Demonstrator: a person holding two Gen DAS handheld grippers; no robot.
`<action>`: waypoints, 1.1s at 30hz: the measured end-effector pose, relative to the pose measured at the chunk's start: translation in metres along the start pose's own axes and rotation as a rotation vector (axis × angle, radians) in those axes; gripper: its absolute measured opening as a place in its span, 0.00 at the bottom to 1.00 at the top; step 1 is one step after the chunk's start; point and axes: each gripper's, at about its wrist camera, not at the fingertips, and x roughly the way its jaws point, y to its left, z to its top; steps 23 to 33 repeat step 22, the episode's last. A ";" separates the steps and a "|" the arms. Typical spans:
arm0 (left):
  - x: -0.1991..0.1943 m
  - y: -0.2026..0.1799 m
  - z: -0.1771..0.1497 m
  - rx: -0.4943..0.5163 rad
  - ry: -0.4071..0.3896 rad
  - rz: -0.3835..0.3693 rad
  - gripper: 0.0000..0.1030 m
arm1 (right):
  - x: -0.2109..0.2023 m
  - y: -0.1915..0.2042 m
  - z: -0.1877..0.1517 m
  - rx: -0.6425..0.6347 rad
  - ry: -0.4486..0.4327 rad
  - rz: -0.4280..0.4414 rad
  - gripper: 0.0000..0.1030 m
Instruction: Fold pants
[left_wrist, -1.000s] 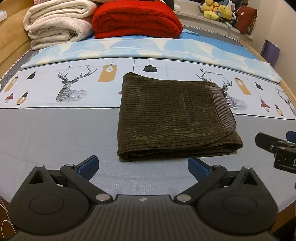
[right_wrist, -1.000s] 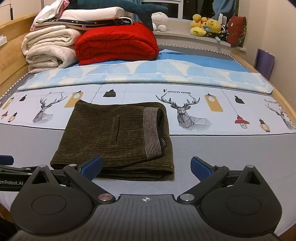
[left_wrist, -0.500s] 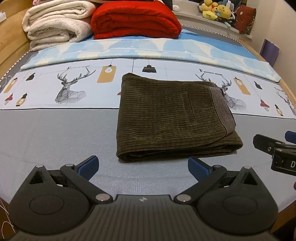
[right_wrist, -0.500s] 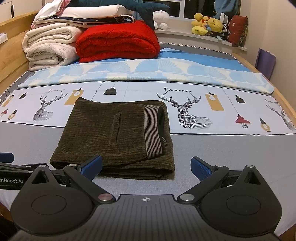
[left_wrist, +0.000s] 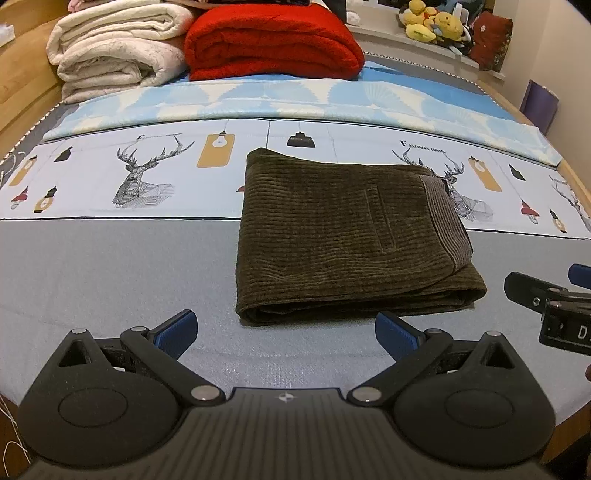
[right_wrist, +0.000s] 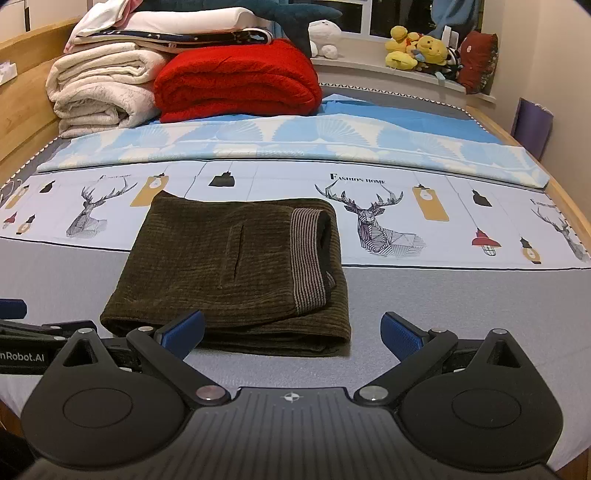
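Lying folded, pants (left_wrist: 347, 236) mid-bed (left_wrist: 110, 280)

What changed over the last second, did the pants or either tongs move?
Almost nothing. The left tongs and right tongs both stay open and empty, short of the folded pants, which lie as before on the bed. Only slight camera drift.

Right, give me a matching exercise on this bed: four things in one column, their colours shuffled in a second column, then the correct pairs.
Things:
1. folded pants
2. blanket at the head of the bed, beside the pale stack
3. plush toys on the window ledge
4. pads on the right tongs

Colours:
A. yellow
B. blue
C. dark olive brown
D. red

Pairs: 1-C, 2-D, 3-A, 4-B
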 end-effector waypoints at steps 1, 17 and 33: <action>0.000 0.000 0.000 -0.002 0.000 -0.002 0.99 | 0.000 0.000 0.000 -0.001 0.000 0.001 0.98; 0.000 -0.001 -0.001 0.009 -0.003 -0.003 0.99 | 0.000 0.000 -0.001 -0.003 0.000 0.003 0.98; 0.000 -0.003 0.000 0.016 -0.006 -0.005 0.99 | 0.000 0.001 -0.001 -0.005 0.001 0.004 0.98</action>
